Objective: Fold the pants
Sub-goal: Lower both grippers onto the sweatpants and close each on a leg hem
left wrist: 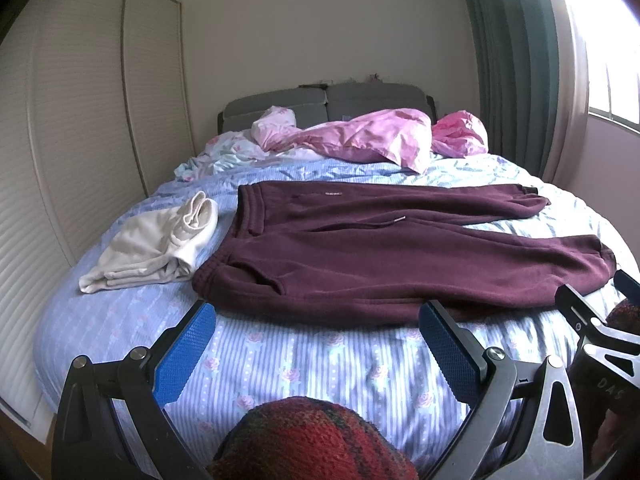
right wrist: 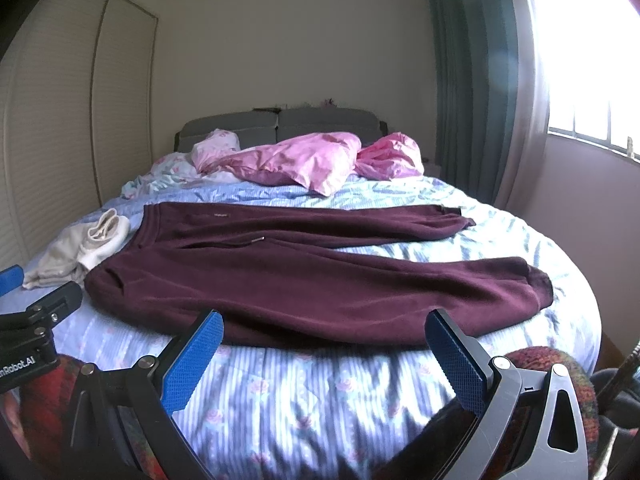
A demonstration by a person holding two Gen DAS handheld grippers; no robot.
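While both tools (left wrist: pixel 316 318) (right wrist: pixel 324 322) gape empty, fleecy maroon pants (left wrist: pixel 392 248) lie flat on striped bedding (left wrist: pixel 320 364).

Daylight floods in from a window (right wrist: pixel 592 60) up and right of the tools, blowing out to white glare. The bedspread (right wrist: pixel 320 392) directly ahead shows soft shadow bands. Fisheye distortion bends the edges; corners vignette dark.

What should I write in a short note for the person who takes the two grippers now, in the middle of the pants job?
Left gripper: open, empty, above the bedspread.
Right gripper: open, empty, near the pants' front edge.
Maroon pants: spread flat across the bed, waistband at left, legs to the right, slightly apart.
Beige garment: already folded, left of the waistband.
Done: pants laid out.
Left: every fold.
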